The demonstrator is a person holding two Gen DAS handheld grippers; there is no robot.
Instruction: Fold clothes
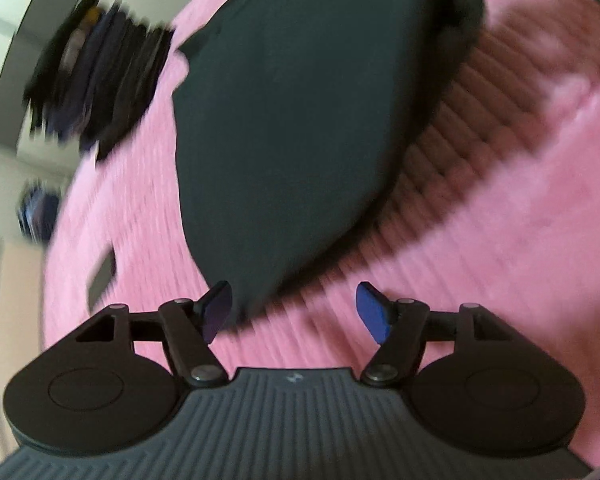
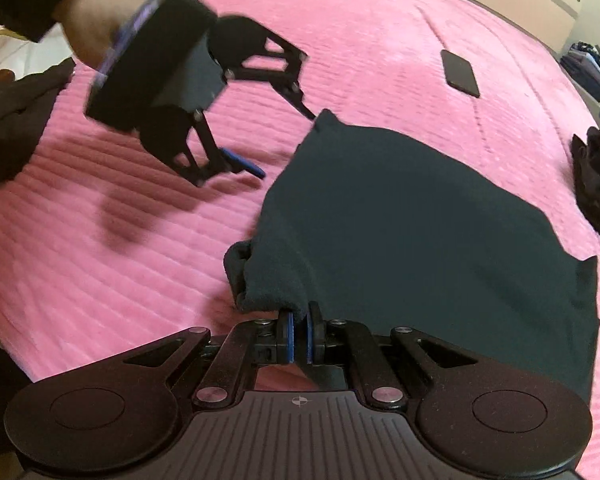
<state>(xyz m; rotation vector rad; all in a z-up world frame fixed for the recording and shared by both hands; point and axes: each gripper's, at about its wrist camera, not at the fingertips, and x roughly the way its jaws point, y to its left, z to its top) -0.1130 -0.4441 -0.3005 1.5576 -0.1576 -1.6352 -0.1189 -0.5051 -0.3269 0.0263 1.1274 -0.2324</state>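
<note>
A dark green garment (image 2: 412, 216) lies partly folded on the pink ribbed bedspread (image 2: 140, 264). My right gripper (image 2: 299, 334) is shut on a bunched corner of it at the near edge. In the left wrist view the same dark green garment (image 1: 292, 120) stretches away from the camera, lifted at its far end. My left gripper (image 1: 296, 312) is open with nothing between its blue pads, its left pad beside the garment's near corner. From the right wrist view, the left gripper (image 2: 284, 140) hovers open above the bedspread just left of the garment's far corner, held by a hand (image 2: 88, 28).
A black phone (image 2: 459, 73) lies flat on the bedspread beyond the garment. Dark folded clothes are stacked at the right edge (image 2: 598, 196), and another dark cloth heap (image 2: 12, 128) sits at the left. A pile of dark clothes (image 1: 100, 84) shows in the left wrist view.
</note>
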